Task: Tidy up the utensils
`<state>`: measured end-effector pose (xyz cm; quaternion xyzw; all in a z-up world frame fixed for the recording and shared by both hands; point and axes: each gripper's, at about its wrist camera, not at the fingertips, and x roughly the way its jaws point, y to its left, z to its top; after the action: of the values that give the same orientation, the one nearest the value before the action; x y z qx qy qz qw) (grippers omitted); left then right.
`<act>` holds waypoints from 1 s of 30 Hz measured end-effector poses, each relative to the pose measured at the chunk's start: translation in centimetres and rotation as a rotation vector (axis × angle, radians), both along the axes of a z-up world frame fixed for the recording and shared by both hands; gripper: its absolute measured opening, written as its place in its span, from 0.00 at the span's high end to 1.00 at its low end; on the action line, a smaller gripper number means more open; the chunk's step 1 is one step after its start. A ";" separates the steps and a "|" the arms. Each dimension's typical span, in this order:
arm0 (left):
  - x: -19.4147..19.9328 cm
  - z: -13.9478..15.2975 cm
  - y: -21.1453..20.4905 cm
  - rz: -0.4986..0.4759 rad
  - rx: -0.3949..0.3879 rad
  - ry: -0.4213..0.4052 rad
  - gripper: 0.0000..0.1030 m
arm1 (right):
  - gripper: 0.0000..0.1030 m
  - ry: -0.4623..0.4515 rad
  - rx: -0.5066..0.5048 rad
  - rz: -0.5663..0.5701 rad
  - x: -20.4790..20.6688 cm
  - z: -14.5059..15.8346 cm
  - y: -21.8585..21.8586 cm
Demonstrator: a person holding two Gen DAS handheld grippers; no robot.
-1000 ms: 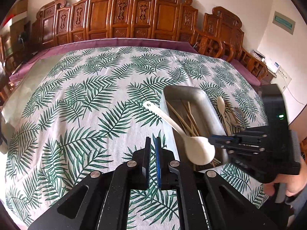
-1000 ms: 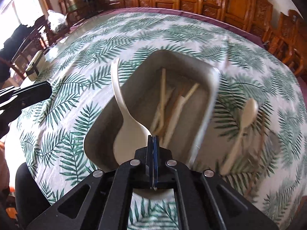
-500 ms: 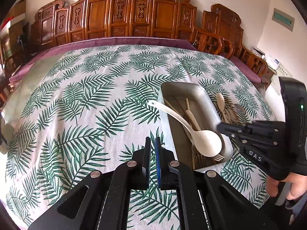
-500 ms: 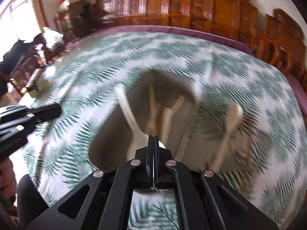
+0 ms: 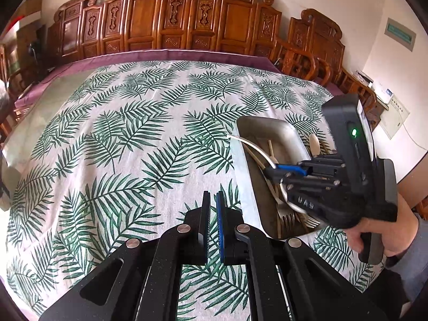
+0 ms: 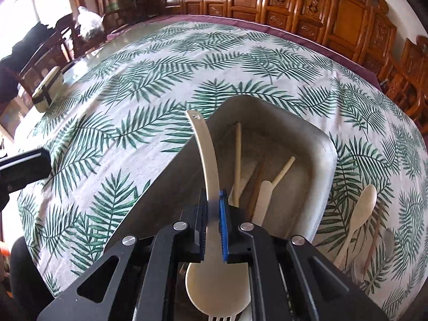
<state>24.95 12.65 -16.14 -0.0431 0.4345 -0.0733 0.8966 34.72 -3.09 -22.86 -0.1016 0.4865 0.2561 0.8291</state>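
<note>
My right gripper (image 6: pixel 213 208) is shut on the handle of a cream plastic spoon (image 6: pixel 206 155), just above its bowl. The handle points up and away over the metal tray (image 6: pixel 329 144); the bowl hangs low at the tray's near end, over several forks (image 5: pixel 286 219). Chopsticks (image 6: pixel 237 155) and a flat wooden stick lie inside the tray. In the left wrist view the right gripper (image 5: pixel 270 171) hovers over the tray (image 5: pixel 263 123), with a hand (image 5: pixel 374 238) holding it. My left gripper (image 5: pixel 211 198) is shut on nothing above the leaf-print cloth, left of the tray.
A wooden spoon (image 6: pixel 361 208), a thin stick and a metal spoon lie on the cloth right of the tray. A small lidded box (image 6: pixel 48 88) sits near the table's far left edge. Carved wooden chairs (image 5: pixel 187 21) line the far side.
The right gripper has moved down over the tray with the spoon. The spoon now sits deeper between the fingers, gripped at the handle instead of the bowl. The left gripper has stayed put.
</note>
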 end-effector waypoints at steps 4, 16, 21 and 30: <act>0.0 -0.2 -0.1 -0.003 0.001 0.005 0.97 | 0.93 -0.010 0.019 -0.101 0.3 0.5 -1.3; 0.4 0.0 -1.9 -0.019 0.007 0.005 0.97 | 0.84 -0.006 0.074 -0.203 1.4 2.2 -3.9; 1.0 0.0 -3.9 -0.042 0.007 0.006 0.97 | 0.84 -0.046 0.113 -0.215 1.0 4.1 -7.0; 2.6 0.3 -9.9 -0.117 0.002 -0.004 0.81 | 0.84 -0.109 0.090 -0.241 0.2 5.1 -16.5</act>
<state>27.59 2.74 -15.88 -0.0164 0.4348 -0.1254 0.8916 34.97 -19.57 -17.72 -0.0192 0.4373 0.1703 0.8828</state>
